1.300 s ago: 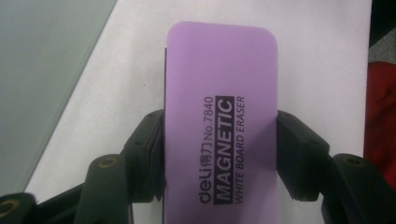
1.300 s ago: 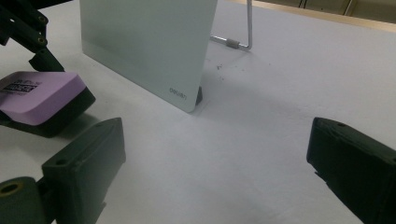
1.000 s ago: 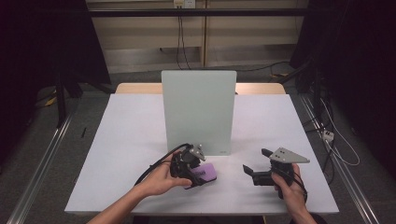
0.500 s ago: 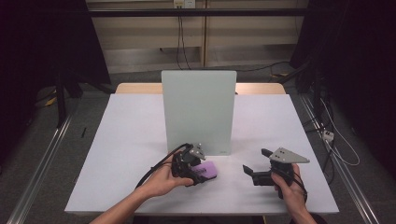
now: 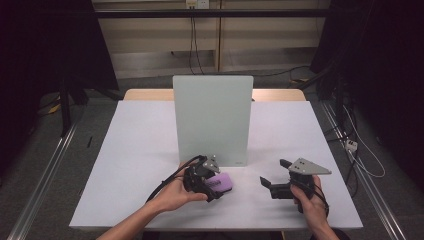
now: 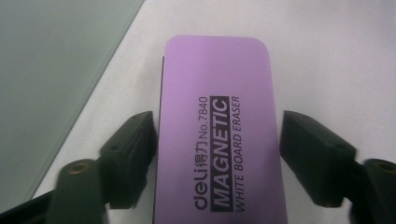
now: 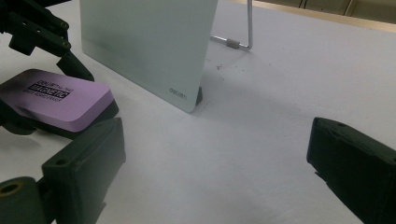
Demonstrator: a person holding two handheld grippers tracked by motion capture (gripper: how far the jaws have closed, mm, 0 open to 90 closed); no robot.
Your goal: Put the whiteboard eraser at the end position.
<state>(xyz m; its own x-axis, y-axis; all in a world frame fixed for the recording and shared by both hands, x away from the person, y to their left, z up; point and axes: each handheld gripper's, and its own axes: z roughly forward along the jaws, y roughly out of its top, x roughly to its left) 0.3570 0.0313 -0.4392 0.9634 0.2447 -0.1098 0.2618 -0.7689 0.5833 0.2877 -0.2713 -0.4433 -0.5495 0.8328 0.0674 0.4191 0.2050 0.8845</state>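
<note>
The right gripper (image 7: 215,168) sat low over the white table (image 7: 289,84), its two black jaws spread wide with bare tabletop between them. Off to the left lay the purple eraser (image 7: 60,100), the left gripper (image 7: 44,77) straddling it. Behind stood the pale board (image 7: 144,42), upright on its wire stand (image 7: 243,32).

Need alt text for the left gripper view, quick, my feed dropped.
A purple rectangular whiteboard eraser printed "MAGNETIC WHITE BOARD ERASER" lies on the white table between the left gripper's two black jaws, with a gap at the right jaw. A pale green upright board stands at left.
</note>
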